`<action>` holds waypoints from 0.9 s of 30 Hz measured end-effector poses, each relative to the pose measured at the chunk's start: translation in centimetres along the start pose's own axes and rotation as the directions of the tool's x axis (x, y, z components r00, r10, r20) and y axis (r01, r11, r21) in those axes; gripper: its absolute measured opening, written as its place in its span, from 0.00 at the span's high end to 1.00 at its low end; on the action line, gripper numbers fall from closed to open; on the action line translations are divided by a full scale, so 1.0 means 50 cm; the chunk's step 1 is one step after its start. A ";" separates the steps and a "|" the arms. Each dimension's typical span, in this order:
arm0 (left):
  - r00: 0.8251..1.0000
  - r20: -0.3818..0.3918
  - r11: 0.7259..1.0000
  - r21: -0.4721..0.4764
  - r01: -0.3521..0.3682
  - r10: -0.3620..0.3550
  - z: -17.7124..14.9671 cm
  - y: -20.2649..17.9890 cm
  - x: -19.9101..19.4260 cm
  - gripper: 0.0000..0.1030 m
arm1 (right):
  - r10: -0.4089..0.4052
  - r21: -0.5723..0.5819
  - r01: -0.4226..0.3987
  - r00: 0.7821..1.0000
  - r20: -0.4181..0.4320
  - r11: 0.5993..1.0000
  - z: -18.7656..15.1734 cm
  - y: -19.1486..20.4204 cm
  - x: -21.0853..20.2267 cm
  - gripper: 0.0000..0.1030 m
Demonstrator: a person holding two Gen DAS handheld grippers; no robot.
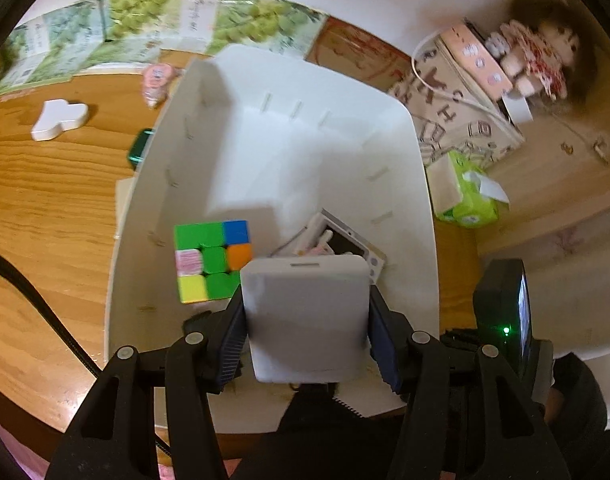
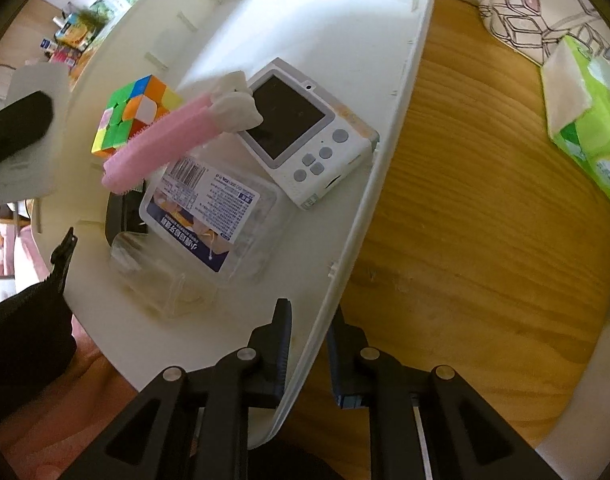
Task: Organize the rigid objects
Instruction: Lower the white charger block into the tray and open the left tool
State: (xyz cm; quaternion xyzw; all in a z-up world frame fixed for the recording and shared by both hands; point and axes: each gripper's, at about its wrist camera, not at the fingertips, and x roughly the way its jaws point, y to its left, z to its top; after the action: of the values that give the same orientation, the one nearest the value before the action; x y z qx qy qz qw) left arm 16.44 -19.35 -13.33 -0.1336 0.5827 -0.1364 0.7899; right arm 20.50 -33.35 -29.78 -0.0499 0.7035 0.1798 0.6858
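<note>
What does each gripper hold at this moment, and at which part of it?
The left gripper clamps a white rectangular block by its two side edges. The right gripper straddles the white bin's side wall; whether its pads press on it cannot be told.

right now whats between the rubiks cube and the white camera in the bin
The pink brush with its white handle end lies between the cube and the white camera, inside the white bin, clearest in the right wrist view.

White bin (image 2: pixel 385 168), multicoloured cube (image 1: pixel 213 260), pink brush (image 2: pixel 165 140), green tissue pack (image 2: pixel 585 132), wood-grain table (image 2: pixel 485 240).
</note>
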 end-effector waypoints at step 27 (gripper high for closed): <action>0.989 0.134 0.998 -0.009 0.064 -0.062 0.009 0.026 -0.047 0.26 | -0.048 0.016 0.048 0.999 -0.007 0.999 0.011 0.034 0.010 0.84</action>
State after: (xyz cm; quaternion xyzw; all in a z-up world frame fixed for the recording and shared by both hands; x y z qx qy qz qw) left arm 16.29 -17.25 -11.61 -0.1658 0.5248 -0.1482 0.8217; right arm 20.46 -31.48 -29.95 -0.0617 0.7056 0.1577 0.6881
